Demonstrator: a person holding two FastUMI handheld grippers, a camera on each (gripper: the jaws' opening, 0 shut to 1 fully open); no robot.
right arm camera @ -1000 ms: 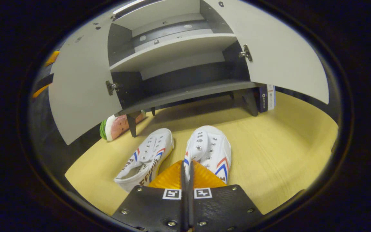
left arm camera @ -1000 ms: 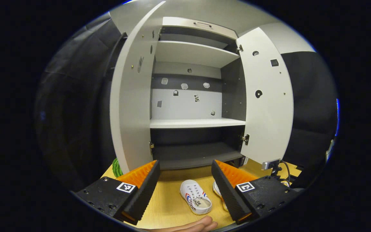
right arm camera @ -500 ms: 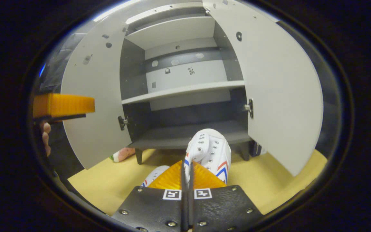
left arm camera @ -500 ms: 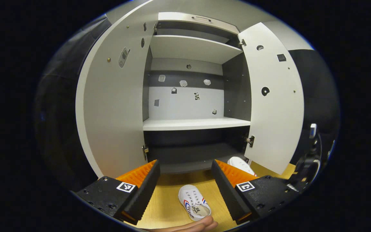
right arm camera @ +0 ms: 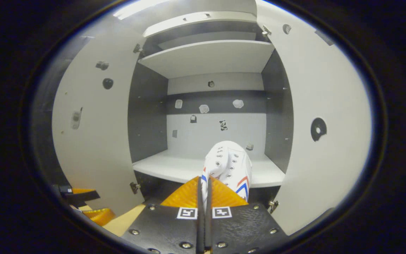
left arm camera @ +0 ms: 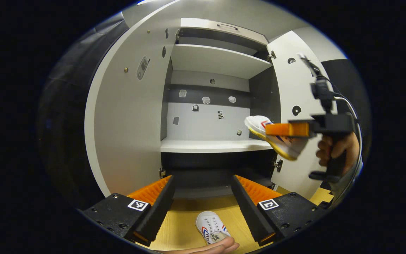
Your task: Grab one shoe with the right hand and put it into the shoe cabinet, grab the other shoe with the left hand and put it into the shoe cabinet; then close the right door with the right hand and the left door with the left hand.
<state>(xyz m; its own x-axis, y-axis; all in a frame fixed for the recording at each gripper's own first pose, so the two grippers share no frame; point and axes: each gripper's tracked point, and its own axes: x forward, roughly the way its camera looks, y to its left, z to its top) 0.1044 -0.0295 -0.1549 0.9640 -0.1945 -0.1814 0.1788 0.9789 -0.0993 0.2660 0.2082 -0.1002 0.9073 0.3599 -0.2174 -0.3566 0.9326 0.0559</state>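
1. The shoe cabinet (left arm camera: 210, 144) filled the centre of the left gripper view, with both doors swung open. Its shelves were bare, and small stickers dotted the back panel.
2. The left door (left arm camera: 125, 116) stood at centre left and the right door (left arm camera: 294, 106) at centre right.
3. In the right gripper view, the right gripper (right arm camera: 204, 192) at bottom centre was clenched on a white shoe (right arm camera: 228, 165), its fingers nearly together on the shoe's edge. The toe pointed at the middle shelf (right arm camera: 189, 169).
4. In the left gripper view, that shoe was held in the air at centre right, just above the shelf's front edge, partly covered by the gripper and the hand (left arm camera: 337, 148) gripping its handle.
5. The left gripper (left arm camera: 203, 195) at the bottom of its own view had its fingers spread wide, grasping nothing.
6. The other shoe (left arm camera: 210, 227) lay on the yellow table (left arm camera: 182, 225) at bottom centre, its heel cut off behind a fingertip at the frame's edge.
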